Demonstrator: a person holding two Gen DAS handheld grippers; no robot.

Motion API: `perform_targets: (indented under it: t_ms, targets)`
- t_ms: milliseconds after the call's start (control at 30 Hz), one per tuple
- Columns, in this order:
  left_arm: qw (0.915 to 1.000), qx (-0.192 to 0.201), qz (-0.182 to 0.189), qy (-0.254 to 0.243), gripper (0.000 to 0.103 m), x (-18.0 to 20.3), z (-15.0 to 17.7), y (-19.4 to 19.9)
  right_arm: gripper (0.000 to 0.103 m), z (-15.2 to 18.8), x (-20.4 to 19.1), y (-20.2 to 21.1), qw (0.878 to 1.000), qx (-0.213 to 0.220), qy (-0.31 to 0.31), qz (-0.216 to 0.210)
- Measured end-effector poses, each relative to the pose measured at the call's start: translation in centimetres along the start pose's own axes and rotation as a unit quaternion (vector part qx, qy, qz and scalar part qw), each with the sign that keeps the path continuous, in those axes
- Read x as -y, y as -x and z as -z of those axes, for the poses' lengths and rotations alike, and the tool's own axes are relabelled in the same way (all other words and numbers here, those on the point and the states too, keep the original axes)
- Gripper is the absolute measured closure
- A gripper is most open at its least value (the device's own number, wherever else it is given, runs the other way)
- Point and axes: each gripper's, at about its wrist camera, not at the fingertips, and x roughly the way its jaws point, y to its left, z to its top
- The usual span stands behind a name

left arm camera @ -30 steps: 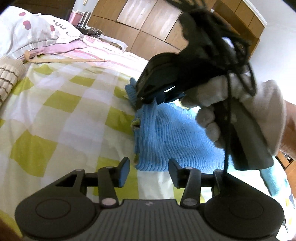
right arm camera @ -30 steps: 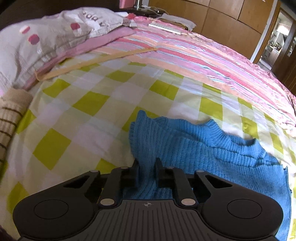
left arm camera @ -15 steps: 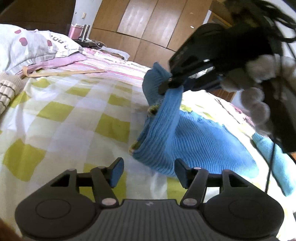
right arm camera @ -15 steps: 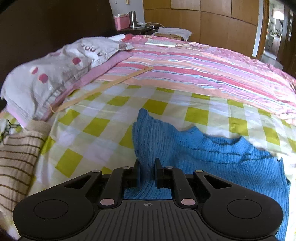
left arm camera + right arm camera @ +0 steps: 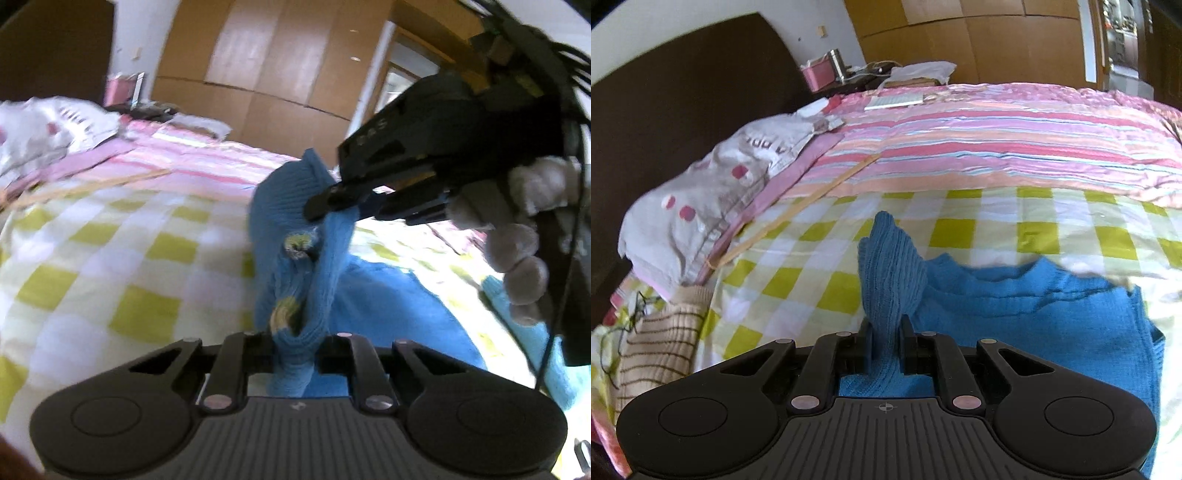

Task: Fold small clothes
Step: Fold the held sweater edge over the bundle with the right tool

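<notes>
So the left gripper (image 5: 295, 347) was standing open beside the blue sweater (image 5: 388, 306) a second ago, and its jaws have just been closing on a bunched fold of the knit, so now both ends of that edge are pinched and lifted off the checked bedsheet (image 5: 92, 258), which I'd guess means the fold-over can start. The right gripper (image 5: 886, 345) is clamped on the same sweater's edge too, higher up than before. The rest of the sweater lies flat on the bedsheet just beyond and to the right of both grippers, well short of the pillow (image 5: 701, 206).
</notes>
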Motion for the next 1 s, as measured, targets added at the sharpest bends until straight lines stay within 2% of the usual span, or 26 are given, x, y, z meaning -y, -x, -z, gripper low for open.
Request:
perform_targets:
  t_ms: [133,500,733,1000]
  targets:
    - [0.9990,0.006,0.018,-0.040,0.082,3.2,-1.1,-0.2,0.091,-0.3,2.9,1.4,1.000,0.016,-0.021,-0.009]
    - [0.9936,0.002,0.062,-0.095,0.082,11.0,-2.3,-2.9,0.091,-0.6,11.9,4.6,0.996,0.053,-0.067,-0.001]
    - [0.9890,-0.024,0.077,-0.124,0.082,15.5,-1.0,-5.7,0.091,0.7,17.0,4.5,0.993,0.055,-0.101,0.013]
    - [0.9862,-0.069,0.074,-0.131,0.081,17.7,1.1,-8.3,0.091,3.4,20.7,2.5,0.992,0.028,-0.120,0.041]
